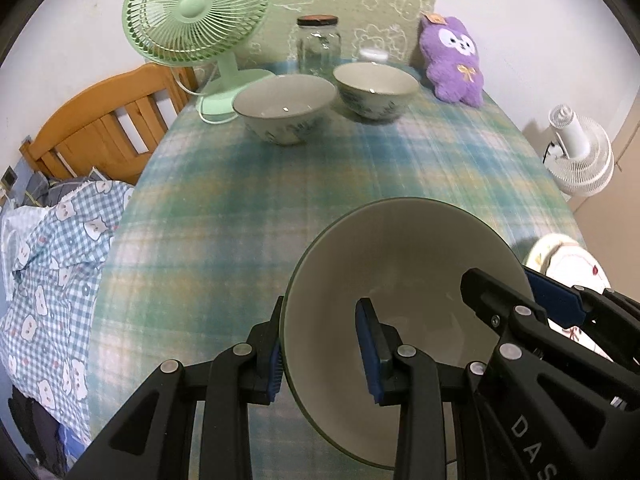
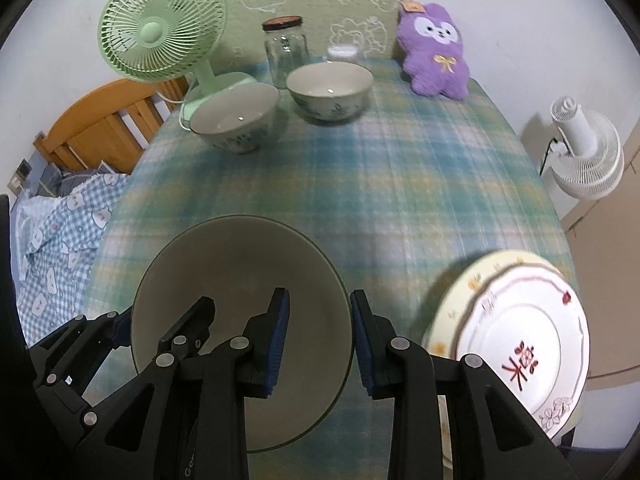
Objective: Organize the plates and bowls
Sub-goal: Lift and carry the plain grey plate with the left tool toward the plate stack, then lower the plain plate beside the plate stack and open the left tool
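Observation:
A large grey-green bowl [image 1: 404, 264] with a dark rim is near the table's front edge. My left gripper [image 1: 324, 346] straddles its left rim, one finger inside and one outside, with a gap to the wall. My right gripper [image 2: 318, 338] straddles the same bowl's [image 2: 240, 264] right rim, fingers also apart. Two patterned bowls [image 1: 285, 106] [image 1: 376, 88] stand at the far side. A stack of plates [image 2: 516, 332], a white one with a red character on a yellow-rimmed one, lies at the front right.
At the back stand a green desk fan [image 1: 196, 20], a glass jar [image 1: 319, 42] and a purple plush toy [image 1: 454, 60]. A wooden chair [image 1: 104, 120] and checked bedding [image 1: 60, 248] are left of the table. A white fan [image 1: 580, 152] stands right.

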The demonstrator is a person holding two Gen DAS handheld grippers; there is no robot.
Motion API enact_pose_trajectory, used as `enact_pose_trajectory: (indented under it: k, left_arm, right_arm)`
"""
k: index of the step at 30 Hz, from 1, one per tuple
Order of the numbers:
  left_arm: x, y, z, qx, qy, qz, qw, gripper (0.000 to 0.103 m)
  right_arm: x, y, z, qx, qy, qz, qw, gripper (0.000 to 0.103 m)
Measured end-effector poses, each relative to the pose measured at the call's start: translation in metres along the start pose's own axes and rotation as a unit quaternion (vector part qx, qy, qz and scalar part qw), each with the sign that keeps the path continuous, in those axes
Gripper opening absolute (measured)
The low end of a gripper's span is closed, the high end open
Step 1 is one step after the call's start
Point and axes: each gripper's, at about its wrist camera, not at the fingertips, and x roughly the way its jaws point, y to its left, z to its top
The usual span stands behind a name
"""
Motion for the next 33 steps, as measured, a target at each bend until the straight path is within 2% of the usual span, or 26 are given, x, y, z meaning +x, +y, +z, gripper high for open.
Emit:
enact_pose_trajectory:
  k: [10,11,17,22,23,24,26,28,29,33]
  left_arm:
    - [0.022,-0.022,-0.027,0.004,0.026,-0.005,0.9996,0.031]
    - [0.021,-0.024,-0.027,0.007,0.017,0.0,0.9998,0.031]
    - [0.024,-0.024,-0.026,0.001,0.024,-0.005,0.9997,0.032]
    - [0.02,-0.018,-0.021,-0.004,0.032,-0.014,0.9994,0.039]
    - [0.02,-0.017,-0.019,-0.007,0.037,-0.018,0.9991,0.043]
    - [0.018,-0.015,-0.018,-0.01,0.039,-0.021,0.9989,0.051]
    - [0.014,-0.013,-0.014,-0.014,0.038,-0.022,0.9989,0.063]
    - [0.006,-0.013,-0.012,-0.013,0.029,-0.022,0.9993,0.068]
    - [0.001,-0.013,-0.009,-0.015,0.023,-0.022,0.9994,0.073]
    - [-0.018,-0.013,0.0,-0.02,0.006,-0.012,0.9997,0.077]
  right_arm:
    - [0.021,-0.023,-0.03,0.012,0.031,-0.003,0.999,0.034]
    - [0.024,-0.025,-0.032,0.012,0.034,-0.003,0.999,0.034]
    - [0.024,-0.024,-0.028,0.012,0.029,-0.003,0.999,0.035]
    - [0.025,-0.027,-0.024,0.019,0.045,0.011,0.999,0.037]
    - [0.025,-0.027,-0.023,0.017,0.046,0.012,0.999,0.039]
    - [0.024,-0.027,-0.021,0.013,0.045,0.011,0.999,0.04]
    - [0.02,-0.027,-0.018,0.004,0.04,0.015,0.999,0.047]
    - [0.013,-0.026,-0.014,-0.006,0.034,0.015,0.999,0.06]
    - [0.008,-0.025,-0.012,-0.012,0.027,0.014,0.999,0.062]
    - [-0.012,-0.023,-0.002,-0.023,0.005,0.021,0.999,0.068]
